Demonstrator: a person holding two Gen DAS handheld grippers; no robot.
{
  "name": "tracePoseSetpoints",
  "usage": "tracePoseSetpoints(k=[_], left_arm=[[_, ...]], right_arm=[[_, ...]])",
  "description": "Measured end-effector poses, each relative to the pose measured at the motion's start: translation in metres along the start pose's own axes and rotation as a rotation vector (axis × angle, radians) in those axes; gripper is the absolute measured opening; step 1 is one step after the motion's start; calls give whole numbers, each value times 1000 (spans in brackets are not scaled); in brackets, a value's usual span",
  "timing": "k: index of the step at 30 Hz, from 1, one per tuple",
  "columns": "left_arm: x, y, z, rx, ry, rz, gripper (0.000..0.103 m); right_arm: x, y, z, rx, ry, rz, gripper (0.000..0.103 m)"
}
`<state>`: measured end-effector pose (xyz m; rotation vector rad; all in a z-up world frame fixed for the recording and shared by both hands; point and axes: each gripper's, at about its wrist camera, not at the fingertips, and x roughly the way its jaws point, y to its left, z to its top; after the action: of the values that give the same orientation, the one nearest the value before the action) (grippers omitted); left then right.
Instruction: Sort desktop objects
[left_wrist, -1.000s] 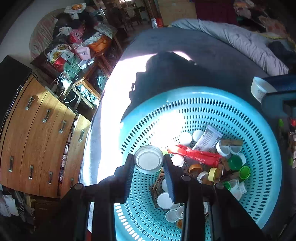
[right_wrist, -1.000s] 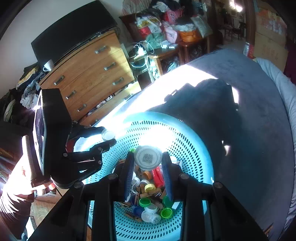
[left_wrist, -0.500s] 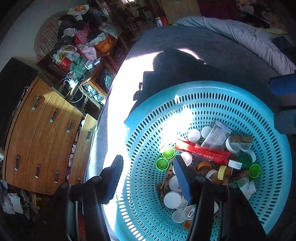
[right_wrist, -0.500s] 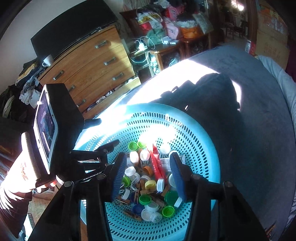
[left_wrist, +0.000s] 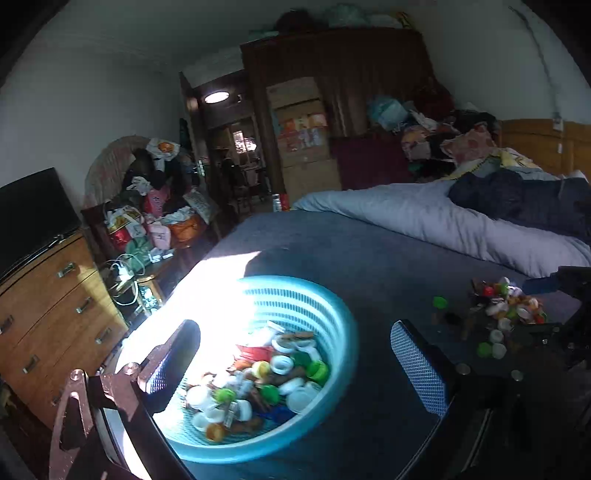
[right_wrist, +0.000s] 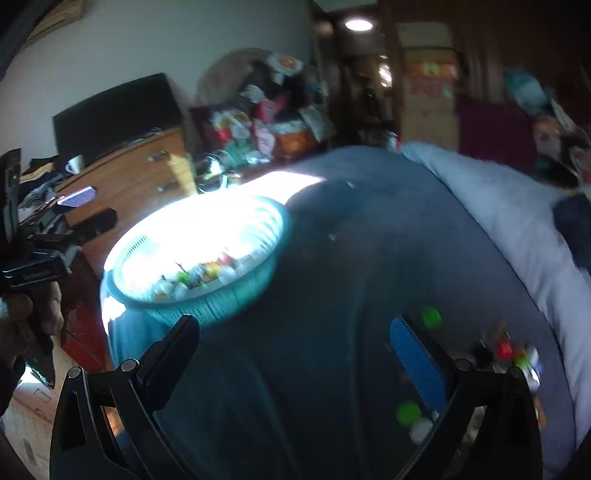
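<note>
While both hands swing away from the turquoise basket (left_wrist: 332, 332), each gripper is spread as wide as it goes with nothing between its fingers: the left gripper (left_wrist: 295, 354) has just been opening, its blue-padded finger standing over the dark bed cover, and the right gripper (right_wrist: 295, 354) has likewise just been opening above bare cover. Seen from the left wrist view, the basket sits at about seven o'clock, half in a glare of sunlight, and it holds a jumble of bottle caps (left_wrist: 280, 369) in white, green, yellow and orange with a red wrapper among them. Over at three o'clock lies the loose pile (left_wrist: 506, 314) of caps and small bits not yet sorted, on the blue-grey bed cover (left_wrist: 369, 258), with a stray green cap (left_wrist: 439, 302) a little apart from it toward the basket. From the right wrist view the same pile shows blurred at four o'clock, and the basket at ten o'clock. A pale quilt (left_wrist: 424, 218) is heaped behind, at one o'clock. To my eye the step in hand is the trip to the pile for another piece, both hands empty. The next move, I reckon, calls for each gripper to drop over one single cap at the pile's edge, square its fingers either side, and close without scattering the neighbours; the lone green cap looks the easiest pick.
</note>
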<state>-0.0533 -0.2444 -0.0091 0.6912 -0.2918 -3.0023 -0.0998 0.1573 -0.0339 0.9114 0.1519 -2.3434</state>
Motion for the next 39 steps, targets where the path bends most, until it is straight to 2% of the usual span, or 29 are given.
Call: tracePoseSetpoints(k=[2, 5, 7, 9, 13, 16, 18, 23, 28, 39], left_arm=[[17, -45, -22, 20, 79, -70, 103], [56, -104, -53, 47, 207, -121, 103], [83, -134, -68, 47, 269, -116, 103], [106, -151, -77, 13, 304, -111, 103], [142, -178, -87, 16, 355, -53, 103], [162, -192, -95, 52, 429, -18, 103], [164, -194, -98, 56, 433, -17, 103], [168, -193, -102, 18, 452, -23, 103], [166, -196, -103, 11, 440, -13, 103], [165, -186, -114, -34, 446, -46, 103]], right_arm=[[-2, -39, -47, 85, 81, -71, 103], [-6, -94, -107, 202, 160, -180, 103], [-11, -125, -134, 263, 178, -233, 103], [-10, -147, -147, 302, 190, -276, 103], [0, -167, -145, 323, 181, -327, 103], [14, -173, -143, 337, 183, -337, 103], [21, -178, -145, 368, 185, -309, 103], [28, -168, -151, 266, 162, -376, 103], [27, -170, -153, 270, 164, -372, 103], [28, -170, -151, 270, 166, -372, 103]])
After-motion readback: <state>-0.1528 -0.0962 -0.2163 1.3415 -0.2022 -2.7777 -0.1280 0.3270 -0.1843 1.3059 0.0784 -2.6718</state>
